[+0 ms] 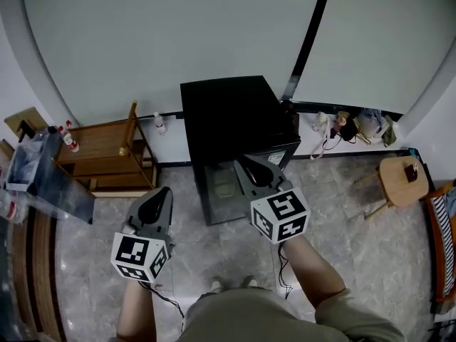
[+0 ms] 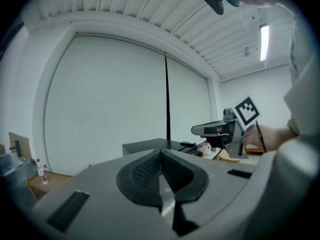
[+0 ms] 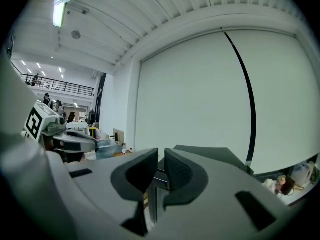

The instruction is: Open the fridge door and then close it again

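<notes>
A low black fridge (image 1: 235, 112) stands against the white wall, its front door (image 1: 221, 189) facing me and looking closed. My left gripper (image 1: 161, 192) hangs in the air left of the fridge front, with its jaws shut and nothing in them (image 2: 160, 153). My right gripper (image 1: 241, 162) hovers at the fridge's front top edge. Its pads stand a narrow slit apart with nothing between them (image 3: 161, 156). The fridge top (image 3: 212, 154) shows just beyond those pads. Neither gripper touches the fridge.
A low wooden rack (image 1: 107, 152) with bottles (image 1: 70, 140) stands left of the fridge, and a clear plastic box (image 1: 43, 177) lies nearer me. A round wooden stool (image 1: 402, 180) is at the right. Small items (image 1: 353, 127) line the wall base.
</notes>
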Demonstrator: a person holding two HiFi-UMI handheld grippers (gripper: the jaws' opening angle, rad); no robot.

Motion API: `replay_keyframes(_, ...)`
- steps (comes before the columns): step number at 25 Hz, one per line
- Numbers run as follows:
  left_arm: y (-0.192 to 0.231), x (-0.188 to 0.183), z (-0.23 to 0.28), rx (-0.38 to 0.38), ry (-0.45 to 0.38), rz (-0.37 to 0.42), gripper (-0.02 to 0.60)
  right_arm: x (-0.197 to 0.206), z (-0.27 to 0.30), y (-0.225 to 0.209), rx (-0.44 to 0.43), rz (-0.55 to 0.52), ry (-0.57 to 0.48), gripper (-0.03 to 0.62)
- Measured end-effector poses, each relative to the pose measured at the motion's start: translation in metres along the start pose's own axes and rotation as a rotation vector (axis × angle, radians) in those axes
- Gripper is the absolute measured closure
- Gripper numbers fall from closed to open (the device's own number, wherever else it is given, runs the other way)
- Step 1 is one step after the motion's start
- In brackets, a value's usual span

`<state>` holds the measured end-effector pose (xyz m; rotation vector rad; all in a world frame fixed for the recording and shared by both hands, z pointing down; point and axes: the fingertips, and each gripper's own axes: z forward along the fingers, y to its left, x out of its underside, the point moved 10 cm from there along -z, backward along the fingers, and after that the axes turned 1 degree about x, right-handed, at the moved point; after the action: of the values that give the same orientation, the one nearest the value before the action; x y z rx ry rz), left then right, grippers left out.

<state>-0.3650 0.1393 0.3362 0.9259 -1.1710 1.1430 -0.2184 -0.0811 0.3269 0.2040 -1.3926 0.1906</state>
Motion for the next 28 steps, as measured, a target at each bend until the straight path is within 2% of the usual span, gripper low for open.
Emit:
replay_keyframes(6,-0.037,-0.028,-0.020,0.035,-0.077,0.043,0.574,-0.016,-0.063,0.001,-0.014,0.027,-0.038,0.585)
replay_keyframes(12,-0.081,-0.042,-0.036,0.079,-0.108,0.067,0.574,-0.017,-0.121,-0.002,-0.012,0.042,-0.056,0.589)
replay_keyframes(15,-0.099,-0.043,-0.039,0.106,-0.111,0.083,0.574,-0.014,-0.143,0.000,-0.021,0.039,-0.060,0.592)
replay_keyframes(19,-0.110,-0.036,-0.038,0.123,-0.113,0.037,0.574,-0.009,-0.167,0.002,-0.034,0.047,-0.061,0.595)
replay_keyframes(28,-0.144,-0.020,-0.028,0.147,-0.049,0.037,0.574,0.007,-0.203,-0.008,-0.019,0.051,-0.023,0.597)
